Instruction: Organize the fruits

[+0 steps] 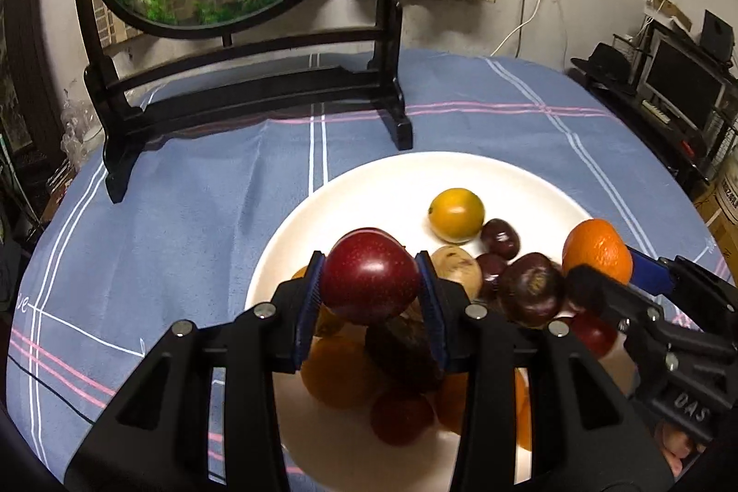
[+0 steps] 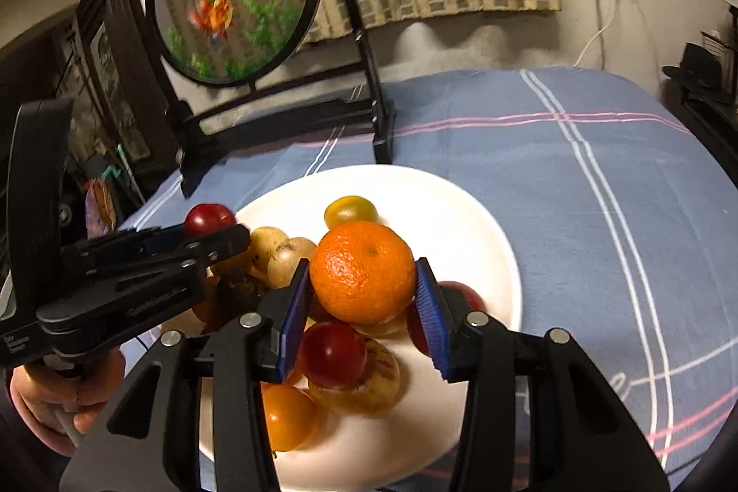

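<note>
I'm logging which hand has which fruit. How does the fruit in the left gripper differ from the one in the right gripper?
The left gripper holds a dark red plum; the right gripper holds an orange mandarin. The plum's skin is smooth and glossy; the mandarin's is dimpled and matte. The mandarin looks somewhat larger than the plum. Both are round, clamped between blue pads, and held above the white plate of fruit.
</note>
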### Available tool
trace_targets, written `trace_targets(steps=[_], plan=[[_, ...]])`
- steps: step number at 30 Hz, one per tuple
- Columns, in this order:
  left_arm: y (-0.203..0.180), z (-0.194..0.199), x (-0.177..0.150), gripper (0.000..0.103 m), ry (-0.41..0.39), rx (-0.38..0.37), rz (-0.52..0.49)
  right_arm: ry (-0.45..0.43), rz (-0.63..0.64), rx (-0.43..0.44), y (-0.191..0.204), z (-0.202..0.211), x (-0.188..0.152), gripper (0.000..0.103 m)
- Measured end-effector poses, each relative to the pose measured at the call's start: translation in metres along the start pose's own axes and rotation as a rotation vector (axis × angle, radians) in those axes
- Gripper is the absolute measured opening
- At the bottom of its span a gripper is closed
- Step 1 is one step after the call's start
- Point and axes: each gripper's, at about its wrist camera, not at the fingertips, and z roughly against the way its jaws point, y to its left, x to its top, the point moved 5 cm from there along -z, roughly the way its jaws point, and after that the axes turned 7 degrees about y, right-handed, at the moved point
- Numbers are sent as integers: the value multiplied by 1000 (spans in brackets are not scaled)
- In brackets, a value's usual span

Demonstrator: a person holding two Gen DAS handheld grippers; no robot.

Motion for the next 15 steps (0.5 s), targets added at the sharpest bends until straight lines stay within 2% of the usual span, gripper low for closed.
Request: trace_targets(steps=[2,3,4,6,10,15], plan=[[1,0,-2,58,-10,18,2,-4,17,-7,3,1,0,55],[4,5,-4,74,-31,44,5,-1,19,-18,4,3,0,60],[5,9,-4,79,-46,64,10,0,17,-25,4,6,-1,61],[6,25,-8,82,-71,73,6,7,15,-27,6,13,-2,62],[14,64,-28,95,-106,95,1,0,46,-54,17,42,-11,67],[14,113,-76,98,-120,122,-29,-29,109,-50,37,88,-41,68]])
